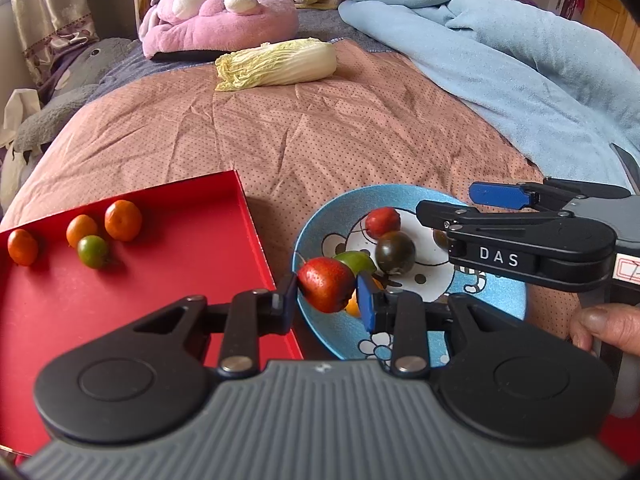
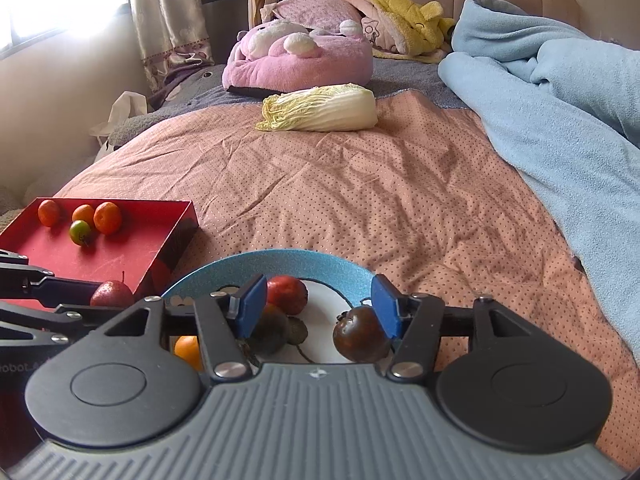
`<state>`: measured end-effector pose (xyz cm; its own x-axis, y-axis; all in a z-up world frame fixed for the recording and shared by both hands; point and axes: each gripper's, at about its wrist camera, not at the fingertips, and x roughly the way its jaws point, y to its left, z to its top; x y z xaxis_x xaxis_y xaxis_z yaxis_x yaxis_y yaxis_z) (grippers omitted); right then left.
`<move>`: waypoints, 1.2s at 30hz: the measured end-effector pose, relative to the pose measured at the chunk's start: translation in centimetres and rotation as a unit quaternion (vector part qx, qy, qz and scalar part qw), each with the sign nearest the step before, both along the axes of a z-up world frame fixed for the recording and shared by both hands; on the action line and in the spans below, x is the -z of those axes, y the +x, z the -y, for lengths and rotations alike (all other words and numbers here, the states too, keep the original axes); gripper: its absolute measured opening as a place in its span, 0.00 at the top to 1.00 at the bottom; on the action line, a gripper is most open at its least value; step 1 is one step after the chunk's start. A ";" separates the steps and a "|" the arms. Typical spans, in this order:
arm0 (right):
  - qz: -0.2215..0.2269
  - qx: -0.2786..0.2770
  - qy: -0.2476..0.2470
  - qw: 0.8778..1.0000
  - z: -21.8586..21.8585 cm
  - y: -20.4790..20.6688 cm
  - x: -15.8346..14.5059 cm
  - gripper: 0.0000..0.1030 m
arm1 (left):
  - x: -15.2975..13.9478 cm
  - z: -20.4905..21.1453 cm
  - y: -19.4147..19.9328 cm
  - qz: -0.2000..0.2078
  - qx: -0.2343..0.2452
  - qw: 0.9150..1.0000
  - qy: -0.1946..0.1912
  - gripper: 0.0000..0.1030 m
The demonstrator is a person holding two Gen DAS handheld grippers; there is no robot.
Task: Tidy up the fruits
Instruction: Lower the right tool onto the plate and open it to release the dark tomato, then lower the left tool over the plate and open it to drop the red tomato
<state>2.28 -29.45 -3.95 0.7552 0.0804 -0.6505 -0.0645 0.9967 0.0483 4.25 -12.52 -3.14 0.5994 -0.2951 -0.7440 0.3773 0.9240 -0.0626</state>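
My left gripper (image 1: 326, 296) is shut on a red fruit (image 1: 326, 289), held just above the near-left rim of a blue cartoon plate (image 1: 320, 216). In the plate lie another red fruit (image 1: 383, 221), a dark tomato (image 1: 395, 252), a green fruit (image 1: 354, 260) and an orange one, partly hidden. My right gripper (image 2: 319, 307) hangs open over the plate (image 2: 280, 264). A second dark tomato (image 2: 360, 338) lies beside its right pad (image 2: 386, 306) and the left pad stands clear. The red tray (image 1: 160, 280) on the left holds three oranges (image 1: 123, 220) and a green fruit (image 1: 93, 251).
A napa cabbage (image 1: 276, 64) lies further up the pink dotted bedspread (image 1: 320, 140). A heaped blue blanket (image 1: 520, 80) fills the right side. Pink and yellow plush toys (image 1: 216, 20) sit at the headboard. A hand (image 1: 604, 328) grips the right tool's handle.
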 end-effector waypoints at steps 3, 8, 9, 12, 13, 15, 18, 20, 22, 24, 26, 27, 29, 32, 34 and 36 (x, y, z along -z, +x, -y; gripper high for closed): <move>0.009 -0.001 0.005 1.000 0.3 -2.0 -0.7 0.32 | -0.1 0.1 -0.2 0.002 0.003 1.000 0.000 0.66; 0.011 -0.003 0.004 1.000 1.2 -6.2 -1.2 0.31 | -0.2 0.7 -0.3 0.003 0.011 1.000 -0.003 0.66; 0.010 -0.003 0.003 1.000 1.3 -6.9 -1.3 0.31 | -0.2 0.9 -0.4 0.003 0.013 1.000 -0.003 0.66; 0.010 -0.001 0.000 1.000 1.6 -8.5 -1.3 0.31 | 0.1 1.7 -0.5 0.000 0.020 1.000 -0.004 0.66; 0.011 -0.001 0.000 1.000 1.6 -9.0 -1.3 0.31 | 0.2 2.1 -0.6 -0.002 0.024 1.000 -0.004 0.66; 0.010 -0.002 -0.002 1.000 1.6 -9.7 -1.2 0.31 | 0.6 2.8 -0.8 -0.006 0.032 0.999 -0.003 0.66; 0.007 -0.003 0.001 1.000 1.6 -10.3 -1.0 0.31 | 1.2 4.0 -1.3 -0.013 0.047 0.999 -0.003 0.66; 0.003 -0.002 0.004 1.000 1.6 -10.6 -0.9 0.31 | 1.6 4.8 -1.6 -0.015 0.057 0.998 -0.003 0.66; 0.001 -0.004 0.004 1.000 1.5 -10.9 -0.8 0.31 | 2.0 5.7 -1.8 -0.019 0.068 0.998 0.000 0.66; -0.001 0.004 -0.008 1.000 1.5 -11.1 -0.8 0.31 | 2.5 6.4 -1.9 -0.019 0.075 0.997 0.005 0.66; -0.004 0.010 -0.001 1.000 2.0 -11.4 -0.7 0.31 | 2.7 6.8 -1.8 -0.022 0.080 0.997 0.004 0.66; -0.004 0.012 0.002 1.000 2.2 -11.6 -0.7 0.31 | 2.8 6.9 -1.7 -0.023 0.082 0.996 0.002 0.66; -0.003 0.017 0.002 1.000 2.6 -12.0 -0.8 0.30 | 2.9 7.3 -1.7 -0.023 0.087 0.996 0.003 0.66; 0.000 0.029 0.003 1.000 3.2 -12.6 -0.9 0.28 | 3.0 7.9 -1.8 -0.020 0.093 0.995 0.007 0.66; 0.002 0.037 0.004 0.999 3.6 -12.9 -1.1 0.26 | 2.9 8.2 -1.9 -0.020 0.096 0.995 0.008 0.66; 0.003 0.042 0.003 0.999 3.9 -13.1 -1.1 0.20 | 2.9 8.4 -2.1 -0.019 0.098 0.995 0.009 0.65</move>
